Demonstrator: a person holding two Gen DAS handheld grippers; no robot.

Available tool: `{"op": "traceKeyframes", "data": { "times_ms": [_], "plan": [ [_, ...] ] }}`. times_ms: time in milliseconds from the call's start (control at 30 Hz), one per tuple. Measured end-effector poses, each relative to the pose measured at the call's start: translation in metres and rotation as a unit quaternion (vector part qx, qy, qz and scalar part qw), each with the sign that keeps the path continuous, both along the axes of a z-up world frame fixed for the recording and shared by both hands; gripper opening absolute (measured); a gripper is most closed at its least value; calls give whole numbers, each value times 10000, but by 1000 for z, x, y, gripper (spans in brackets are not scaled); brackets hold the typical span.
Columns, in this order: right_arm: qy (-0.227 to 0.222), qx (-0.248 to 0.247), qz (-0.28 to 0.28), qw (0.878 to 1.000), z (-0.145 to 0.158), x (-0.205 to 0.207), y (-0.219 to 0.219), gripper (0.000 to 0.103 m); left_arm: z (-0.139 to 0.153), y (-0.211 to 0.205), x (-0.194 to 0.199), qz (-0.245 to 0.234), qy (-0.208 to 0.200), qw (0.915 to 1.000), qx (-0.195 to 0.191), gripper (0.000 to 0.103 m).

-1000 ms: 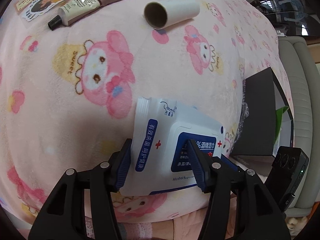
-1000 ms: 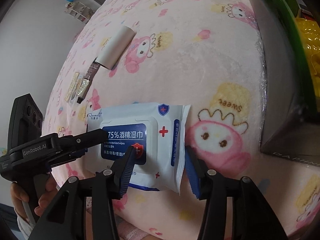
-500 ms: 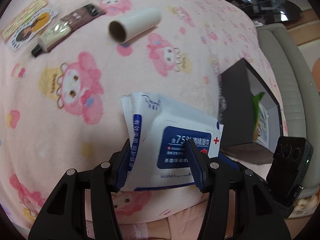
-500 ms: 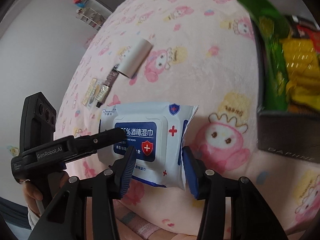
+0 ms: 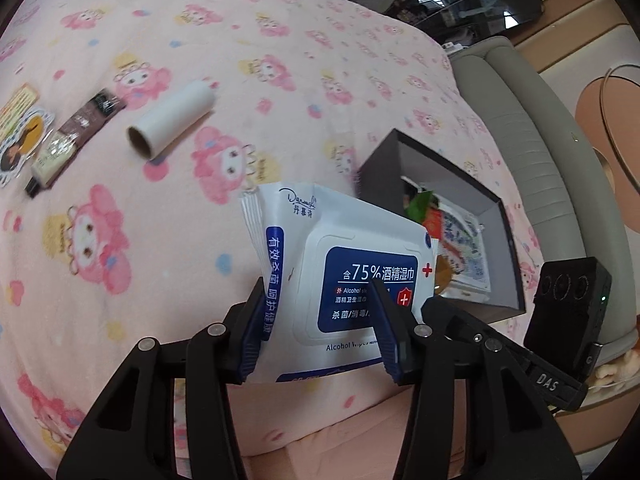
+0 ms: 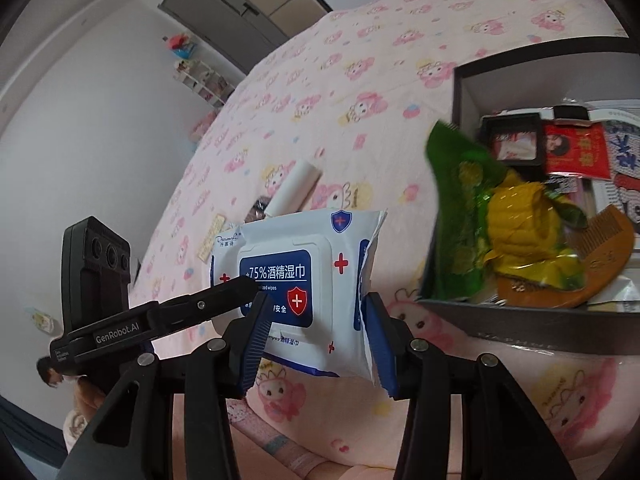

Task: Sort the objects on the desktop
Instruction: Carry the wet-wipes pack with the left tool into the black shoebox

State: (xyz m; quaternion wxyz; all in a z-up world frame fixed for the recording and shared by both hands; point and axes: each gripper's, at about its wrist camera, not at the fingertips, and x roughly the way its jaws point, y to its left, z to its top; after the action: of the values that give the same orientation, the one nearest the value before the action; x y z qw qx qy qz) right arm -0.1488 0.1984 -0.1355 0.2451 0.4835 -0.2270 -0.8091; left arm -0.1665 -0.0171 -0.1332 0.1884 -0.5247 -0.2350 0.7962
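A white and blue pack of alcohol wipes (image 5: pixel 340 276) is held in the air above the pink blanket. My left gripper (image 5: pixel 320 320) is shut on its left end and my right gripper (image 6: pixel 316 320) is shut on its right end (image 6: pixel 304 276). The pack hangs just left of a dark open box (image 6: pixel 520 320). A cardboard tube (image 5: pixel 170 126), a brown and cream tube (image 5: pixel 68 144) and a sticker card (image 5: pixel 18 136) lie on the blanket at the far left.
The box (image 5: pixel 508 280) holds a green and yellow snack bag (image 6: pixel 500 232), a wooden comb (image 6: pixel 592 264), a red packet (image 6: pixel 576 152) and other items. A grey sofa (image 5: pixel 532 120) lies behind the bed. The bed edge is close below.
Both grippers have lifted the wipes pack off the blanket and carried it up and toward the box. The box interior has come into view.
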Motion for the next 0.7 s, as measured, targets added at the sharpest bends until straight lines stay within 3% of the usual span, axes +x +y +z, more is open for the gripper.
{"op": "traceKeyframes", "data": {
  "times_ms": [200,400,700],
  "plan": [
    [135,117,-561,9983,21,-6,41,43,32,61,-14,-362,368,9985,-185,48],
    [550,197,-1199,9911,57,-9,102,43,58,127,-39,-828,676,9942,94,48],
    [607,575,-2337,9687,50,-6,172,43,14,220,-60,-1381,264,9900,66,48]
  ]
}}
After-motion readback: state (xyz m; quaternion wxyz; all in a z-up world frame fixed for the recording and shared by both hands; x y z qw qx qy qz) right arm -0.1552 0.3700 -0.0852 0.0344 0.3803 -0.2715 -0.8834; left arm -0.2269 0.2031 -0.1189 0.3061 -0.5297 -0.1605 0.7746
